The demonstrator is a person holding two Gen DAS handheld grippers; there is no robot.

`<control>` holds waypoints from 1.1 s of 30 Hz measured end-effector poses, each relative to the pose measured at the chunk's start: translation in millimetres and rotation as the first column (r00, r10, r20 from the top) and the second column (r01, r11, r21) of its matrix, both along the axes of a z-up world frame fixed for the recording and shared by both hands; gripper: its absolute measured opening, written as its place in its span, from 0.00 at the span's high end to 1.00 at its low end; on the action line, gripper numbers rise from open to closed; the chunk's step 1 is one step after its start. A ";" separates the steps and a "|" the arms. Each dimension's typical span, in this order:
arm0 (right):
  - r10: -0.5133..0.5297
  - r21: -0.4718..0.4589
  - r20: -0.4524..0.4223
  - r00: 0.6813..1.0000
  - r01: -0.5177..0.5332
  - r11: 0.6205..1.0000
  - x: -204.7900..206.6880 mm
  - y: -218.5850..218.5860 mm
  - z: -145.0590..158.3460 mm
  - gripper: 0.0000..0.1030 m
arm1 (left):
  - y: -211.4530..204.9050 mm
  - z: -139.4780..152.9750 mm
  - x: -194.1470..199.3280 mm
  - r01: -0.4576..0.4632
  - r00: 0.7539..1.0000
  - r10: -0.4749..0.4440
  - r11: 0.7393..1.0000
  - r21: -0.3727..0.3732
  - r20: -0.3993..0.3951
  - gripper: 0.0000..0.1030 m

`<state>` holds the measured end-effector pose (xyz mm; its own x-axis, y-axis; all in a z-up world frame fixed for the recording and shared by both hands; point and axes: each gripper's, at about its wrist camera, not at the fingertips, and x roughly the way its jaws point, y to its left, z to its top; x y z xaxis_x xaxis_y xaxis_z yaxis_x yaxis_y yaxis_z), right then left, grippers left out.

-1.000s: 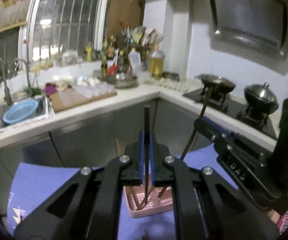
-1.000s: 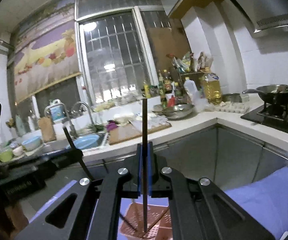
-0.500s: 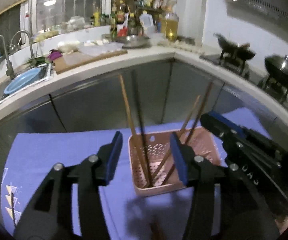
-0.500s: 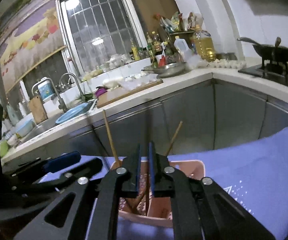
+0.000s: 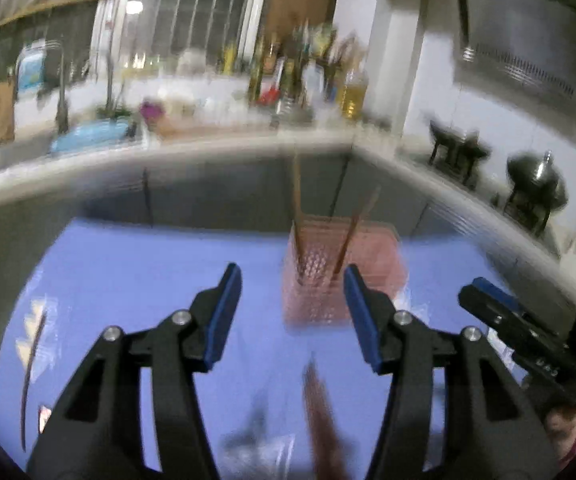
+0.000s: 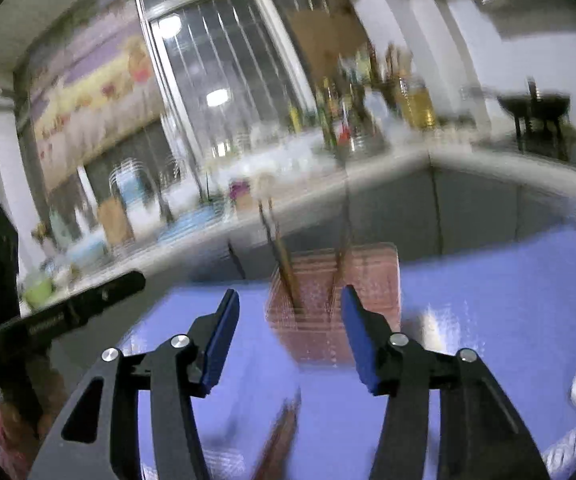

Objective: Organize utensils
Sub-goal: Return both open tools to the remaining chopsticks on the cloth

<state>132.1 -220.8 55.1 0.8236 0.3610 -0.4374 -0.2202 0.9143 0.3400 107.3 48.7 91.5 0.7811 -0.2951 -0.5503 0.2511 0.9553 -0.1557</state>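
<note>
A blue cloth (image 5: 136, 280) covers the surface in the lower half of the left wrist view, with a kitchen counter behind. The left tool (image 5: 291, 288) has its jaws apart and opening, nothing between them. The pink basket (image 5: 371, 272) stands at centre, holding chopsticks (image 5: 297, 216). A blurred loose chopstick (image 5: 323, 416) lies at the bottom; a hasty grab could miss it.

In the right wrist view, the right tool (image 6: 288, 312) is also opening and empty. The basket (image 6: 371, 280) sits just above it and looks light, so I judge a bump could tip it.
</note>
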 end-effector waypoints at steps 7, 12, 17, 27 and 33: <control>0.125 -0.015 -0.335 0.934 -0.138 0.990 -42.7 42.2 -116.5 0.71 | -9.8 -132.5 -38.1 0.140 0.934 -0.118 0.989 0.041 -0.338 0.78; 0.170 -0.068 -0.361 0.917 -0.207 0.976 -58.5 70.3 -130.5 0.71 | -21.4 -153.0 -57.3 0.193 0.908 -0.165 0.981 0.034 -0.386 0.78; 0.112 -0.287 -0.291 0.950 -0.198 0.937 -66.7 87.4 -126.3 0.72 | -32.0 -159.2 -60.4 0.196 0.908 -0.154 0.978 0.071 -0.390 0.78; 0.054 -0.233 -0.297 0.953 -0.127 0.964 -59.7 57.5 -130.6 0.71 | -46.4 -165.0 -53.6 0.209 0.908 -0.149 0.971 0.116 -0.393 0.77; 0.054 -0.236 -0.290 0.956 -0.126 0.964 -59.5 57.0 -130.0 0.71 | -42.3 -165.5 -46.5 0.178 0.917 -0.115 0.975 0.134 -0.383 0.80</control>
<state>72.6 -163.8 -74.9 0.6249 0.2777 -0.7297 -0.2345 0.9582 0.1638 60.7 6.3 -73.9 0.4665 -0.2724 -0.8415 0.3447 0.9322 -0.1107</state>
